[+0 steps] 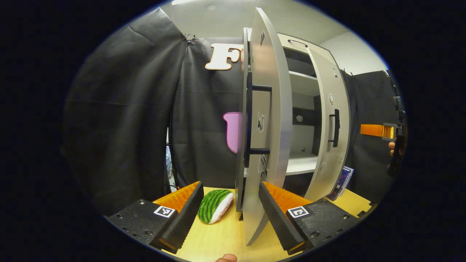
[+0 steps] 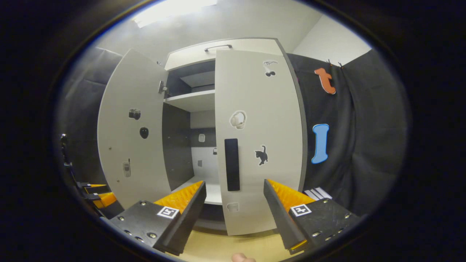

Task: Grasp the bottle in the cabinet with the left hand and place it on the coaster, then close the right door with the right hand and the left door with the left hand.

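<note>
The cabinet (image 2: pixel 222 47) stands on the table (image 1: pixel 218 240). Its right door (image 2: pixel 260 145) is nearly closed, while its left door (image 1: pixel 267 109) is turned edge-on just in front of the left gripper (image 1: pixel 231 214), whose jaws are released and empty. The right gripper (image 2: pixel 235 214) is released too, facing the right door with free room before it. A watermelon toy (image 1: pixel 214 205) lies beside the left door's lower edge. I cannot tell where the bottle is.
</note>
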